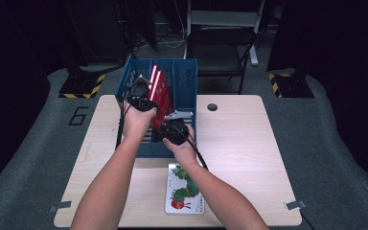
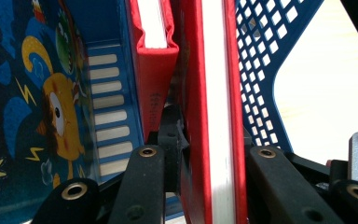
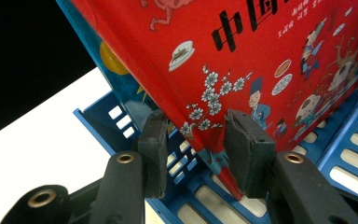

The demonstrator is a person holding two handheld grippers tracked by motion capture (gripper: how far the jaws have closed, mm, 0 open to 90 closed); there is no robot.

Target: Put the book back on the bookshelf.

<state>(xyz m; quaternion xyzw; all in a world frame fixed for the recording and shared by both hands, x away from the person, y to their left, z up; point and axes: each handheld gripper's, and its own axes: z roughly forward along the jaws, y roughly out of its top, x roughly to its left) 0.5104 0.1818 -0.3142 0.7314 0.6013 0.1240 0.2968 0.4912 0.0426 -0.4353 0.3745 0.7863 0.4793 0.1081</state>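
My table (image 1: 249,143) carries a blue slotted file rack (image 1: 184,81) at its far edge, toward the left corner. Two red picture books (image 1: 159,93) stand upright in it. Near the table's front edge lies a caterpillar picture book (image 1: 184,189), flat, partly under my right forearm. My left claw (image 1: 141,93) reaches into the rack from above, its jaws clamped on the nearer red book (image 2: 214,116) at its page edge; a blue cartoon-monster book (image 2: 37,107) stands beside. My right claw (image 3: 193,144) straddles that red book's lower corner (image 3: 242,60), jaws apart, not gripping. Its cover bears large Chinese characters "中国", the rest cut off.
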